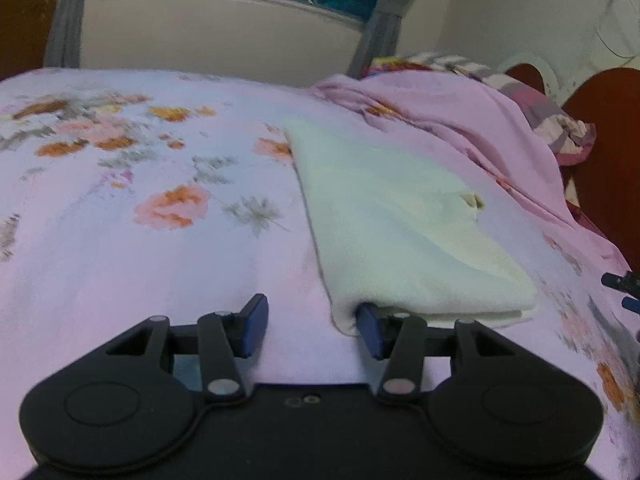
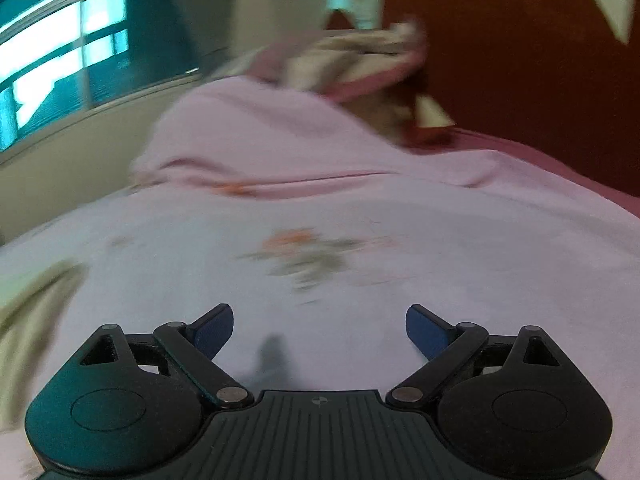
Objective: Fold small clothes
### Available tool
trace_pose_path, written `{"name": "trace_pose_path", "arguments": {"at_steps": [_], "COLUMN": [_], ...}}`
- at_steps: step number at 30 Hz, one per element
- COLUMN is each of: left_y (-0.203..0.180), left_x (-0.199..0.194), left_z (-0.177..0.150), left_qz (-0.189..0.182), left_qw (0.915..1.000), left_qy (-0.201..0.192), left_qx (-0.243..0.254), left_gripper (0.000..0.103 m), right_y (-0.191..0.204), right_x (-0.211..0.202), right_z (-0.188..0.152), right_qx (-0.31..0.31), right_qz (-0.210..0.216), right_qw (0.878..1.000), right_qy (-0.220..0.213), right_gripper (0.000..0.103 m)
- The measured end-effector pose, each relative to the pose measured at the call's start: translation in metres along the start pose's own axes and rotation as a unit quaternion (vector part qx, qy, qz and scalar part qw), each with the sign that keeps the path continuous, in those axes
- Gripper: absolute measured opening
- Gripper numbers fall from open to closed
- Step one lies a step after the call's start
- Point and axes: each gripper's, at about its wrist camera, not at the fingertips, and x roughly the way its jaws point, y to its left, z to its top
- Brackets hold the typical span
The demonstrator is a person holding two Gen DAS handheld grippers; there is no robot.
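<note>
Our left claw (image 1: 313, 327) is wide open with one finger tucked into the folded cream cloth (image 1: 400, 216) on the flowery bed (image 1: 120, 264), maybe smoothing it, while our right claw (image 2: 319, 330) hangs open, holding nothing.

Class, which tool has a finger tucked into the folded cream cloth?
The left tool: one finger sits inside the cream cloth; the right tool touches nothing.

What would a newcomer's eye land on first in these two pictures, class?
The folded cream cloth lies on the pink floral bedsheet, with one finger of the open left hand-held gripper tucked into its near edge. The right hand-held gripper hangs open over bare sheet, its view blurred.
</note>
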Motion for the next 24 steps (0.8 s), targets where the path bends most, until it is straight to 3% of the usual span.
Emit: {"name": "trace_pose_path", "arguments": {"at_steps": [4, 7, 10, 15, 21, 23, 24], "left_y": [0.001, 0.002, 0.005, 0.004, 0.0, 0.0, -0.001], "left_x": [-0.004, 0.0, 0.0, 0.0, 0.0, -0.001, -0.002], "left_z": [-0.002, -0.002, -0.002, -0.005, -0.006, -0.004, -0.005], "left_qz": [0.018, 0.019, 0.014, 0.017, 0.026, 0.028, 0.03], "left_qw": [0.9997, 0.9997, 0.9998, 0.9998, 0.9997, 0.9996, 0.9995], "left_qy": [-0.004, 0.002, 0.003, -0.001, -0.004, -0.005, -0.009], "left_qx": [-0.014, -0.014, -0.017, -0.013, 0.0, -0.002, 0.001], "left_gripper": [0.049, 0.05, 0.05, 0.05, 0.05, 0.05, 0.05], "right_y": [0.045, 0.087, 0.119, 0.144, 0.156, 0.163, 0.17], "right_x": [-0.019, -0.022, -0.02, -0.003, 0.017, 0.023, 0.026], "right_z": [-0.009, -0.021, -0.034, -0.052, -0.057, -0.053, -0.051], "right_qx": [0.05, 0.087, 0.103, 0.13, 0.136, 0.121, 0.109], "right_qz": [0.122, 0.232, 0.292, 0.315, 0.331, 0.324, 0.314], "right_qw": [0.991, 0.966, 0.945, 0.926, 0.917, 0.923, 0.928], "right_qy": [0.025, 0.072, 0.107, 0.161, 0.175, 0.17, 0.169], "right_gripper": [0.062, 0.062, 0.062, 0.062, 0.062, 0.039, 0.014]}}
